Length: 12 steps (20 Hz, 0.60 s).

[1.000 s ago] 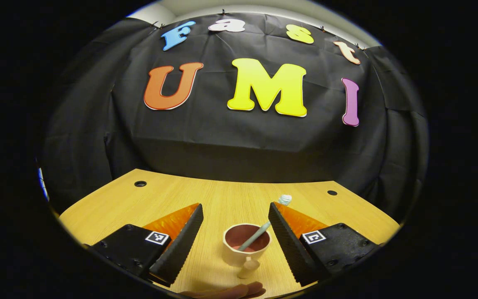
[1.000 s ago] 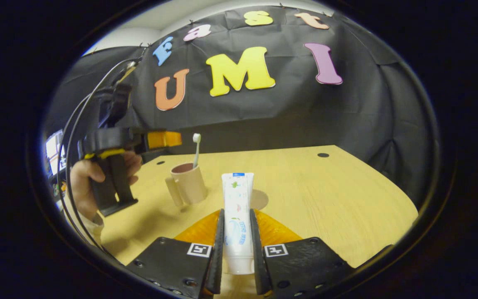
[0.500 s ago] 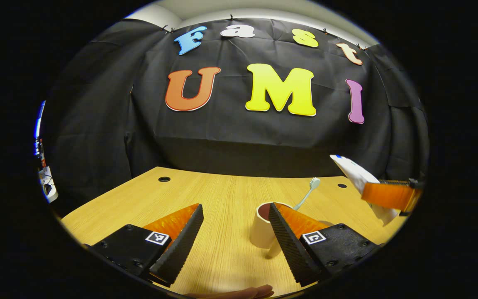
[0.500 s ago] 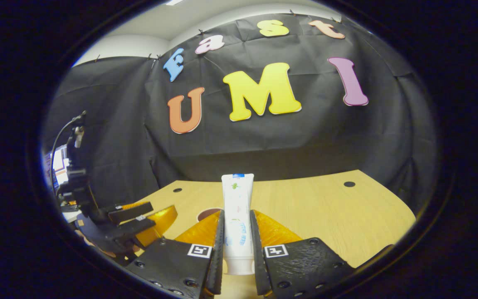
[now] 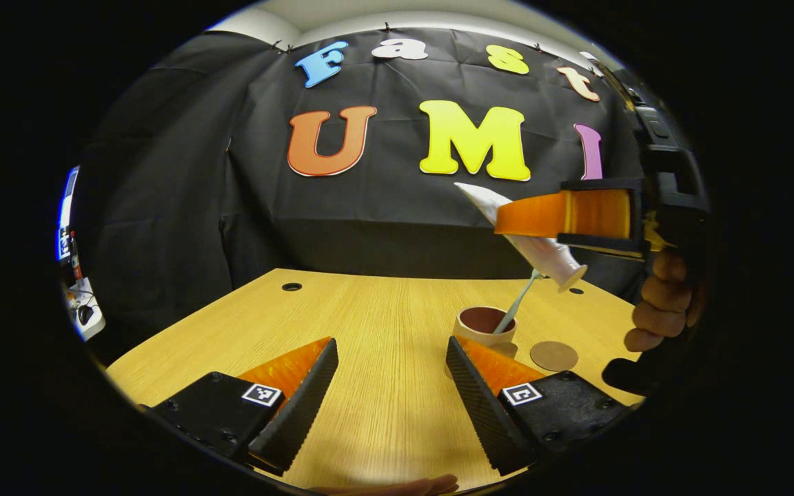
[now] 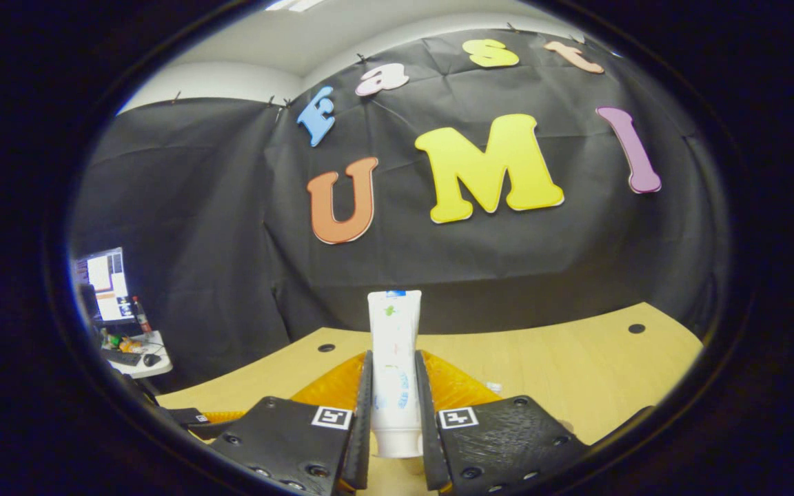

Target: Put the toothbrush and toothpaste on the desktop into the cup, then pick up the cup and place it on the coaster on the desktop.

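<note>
Left hand-held gripper's finger hides the cup's base (handle too).

Toothpaste in right gripper, now raised over the cup.

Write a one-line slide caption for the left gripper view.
Right claw holds the toothpaste above the cup, toothbrush already inside, coaster beside it.

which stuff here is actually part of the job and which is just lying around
Part of the job:
- toothpaste, clamped in the right gripper
- toothbrush, standing in the cup
- coaster, bare, beside the cup
- left gripper, open, nothing in it

Just lying about:
- monitor and clutter on a side table
</note>
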Each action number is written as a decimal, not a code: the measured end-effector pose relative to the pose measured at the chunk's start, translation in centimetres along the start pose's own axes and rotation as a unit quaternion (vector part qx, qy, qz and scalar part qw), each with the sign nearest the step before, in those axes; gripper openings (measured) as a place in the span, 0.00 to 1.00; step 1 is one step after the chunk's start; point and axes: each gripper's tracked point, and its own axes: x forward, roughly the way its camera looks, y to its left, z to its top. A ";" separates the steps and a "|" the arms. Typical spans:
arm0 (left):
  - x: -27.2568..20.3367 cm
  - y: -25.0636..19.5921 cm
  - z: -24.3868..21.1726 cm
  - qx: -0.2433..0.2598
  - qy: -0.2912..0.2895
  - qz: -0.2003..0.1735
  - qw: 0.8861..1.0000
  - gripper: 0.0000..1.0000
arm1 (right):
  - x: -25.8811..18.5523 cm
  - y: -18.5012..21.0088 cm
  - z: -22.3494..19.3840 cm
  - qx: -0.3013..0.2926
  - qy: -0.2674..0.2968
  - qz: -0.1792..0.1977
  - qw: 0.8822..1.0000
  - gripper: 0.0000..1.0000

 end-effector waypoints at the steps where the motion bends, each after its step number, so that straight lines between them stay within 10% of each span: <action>1: -0.1 0.3 0.0 0.000 -0.002 -0.002 1.000 1.00 | 0.4 0.0 -0.4 0.002 0.004 0.000 1.000 0.31; 12: -0.1 -1.2 -0.9 -0.010 0.007 -0.026 1.000 1.00 | 2.2 -2.7 -2.1 0.008 0.029 -0.020 0.999 0.33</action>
